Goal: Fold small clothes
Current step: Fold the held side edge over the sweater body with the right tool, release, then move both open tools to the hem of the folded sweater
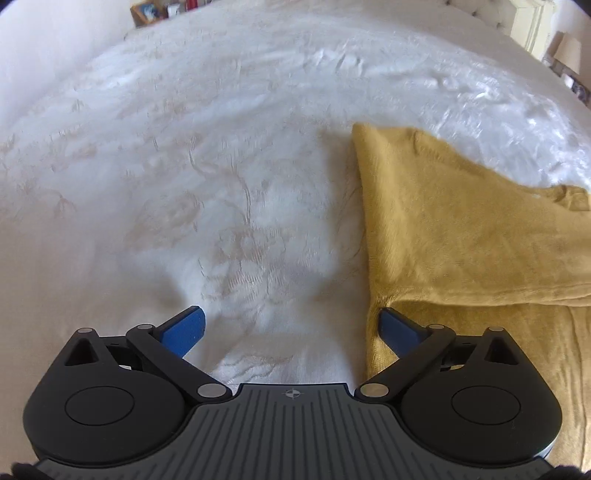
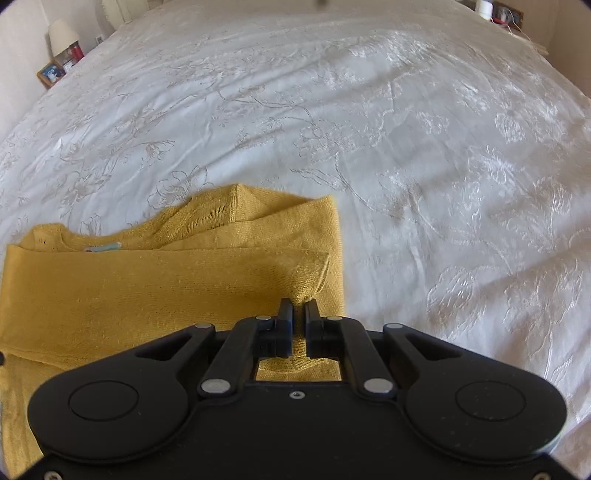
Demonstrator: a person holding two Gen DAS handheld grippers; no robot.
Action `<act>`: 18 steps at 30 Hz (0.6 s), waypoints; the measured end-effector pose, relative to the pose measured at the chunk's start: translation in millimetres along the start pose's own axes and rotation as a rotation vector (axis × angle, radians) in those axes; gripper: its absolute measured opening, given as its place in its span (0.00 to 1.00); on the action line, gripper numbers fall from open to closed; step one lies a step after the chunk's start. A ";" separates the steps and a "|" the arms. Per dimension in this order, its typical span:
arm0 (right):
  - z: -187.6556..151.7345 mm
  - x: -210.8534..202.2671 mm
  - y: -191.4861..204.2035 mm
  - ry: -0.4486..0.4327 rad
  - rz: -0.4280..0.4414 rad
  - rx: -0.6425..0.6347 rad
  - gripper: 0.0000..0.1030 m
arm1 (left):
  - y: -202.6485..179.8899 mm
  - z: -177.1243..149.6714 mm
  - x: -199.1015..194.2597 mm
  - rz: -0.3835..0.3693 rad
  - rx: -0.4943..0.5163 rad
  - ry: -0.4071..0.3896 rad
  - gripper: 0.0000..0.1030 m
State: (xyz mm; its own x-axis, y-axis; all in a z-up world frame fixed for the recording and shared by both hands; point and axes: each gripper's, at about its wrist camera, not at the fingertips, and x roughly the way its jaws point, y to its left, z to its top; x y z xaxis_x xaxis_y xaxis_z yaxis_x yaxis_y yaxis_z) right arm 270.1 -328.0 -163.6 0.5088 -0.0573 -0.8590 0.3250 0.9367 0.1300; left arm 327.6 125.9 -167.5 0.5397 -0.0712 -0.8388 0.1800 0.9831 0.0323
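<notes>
A mustard-yellow knitted garment (image 1: 461, 236) lies partly folded on a white bedspread (image 1: 221, 166). My left gripper (image 1: 291, 325) is open, its blue fingertips (image 1: 186, 328) wide apart; the right fingertip rests at the garment's left edge, the left one over bare bedspread. In the right wrist view the same garment (image 2: 147, 288) fills the lower left, with a sleeve folded across it. My right gripper (image 2: 299, 314) is shut on a fold of the yellow knit near its right edge, the fabric pinched up between the black fingers.
The white embroidered bedspread (image 2: 406, 147) stretches far to the right and ahead. A bedside lamp (image 2: 62, 35) and a framed picture (image 2: 51, 74) stand beyond the bed's far left corner. Small items (image 2: 495, 13) sit at the far right.
</notes>
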 end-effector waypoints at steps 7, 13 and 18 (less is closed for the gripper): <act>0.5 16.5 0.1 0.042 -0.099 -0.033 0.23 | -17.7 34.7 -28.4 -0.027 0.066 -0.139 0.98; 1.4 -2.4 10.2 -0.060 -0.090 -0.040 0.66 | -49.8 65.0 -5.7 -0.037 0.120 -0.156 0.98; 2.1 5.4 39.6 -0.056 0.025 -0.147 0.99 | -64.6 71.1 16.2 -0.039 0.142 -0.134 0.99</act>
State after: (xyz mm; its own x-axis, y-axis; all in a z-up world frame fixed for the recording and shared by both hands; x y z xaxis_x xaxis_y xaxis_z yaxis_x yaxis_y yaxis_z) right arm 287.4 -292.0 -162.0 0.5604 -0.0489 -0.8268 0.1940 0.9782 0.0736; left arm 383.2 49.2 -144.6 0.6333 -0.1398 -0.7612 0.3120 0.9462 0.0858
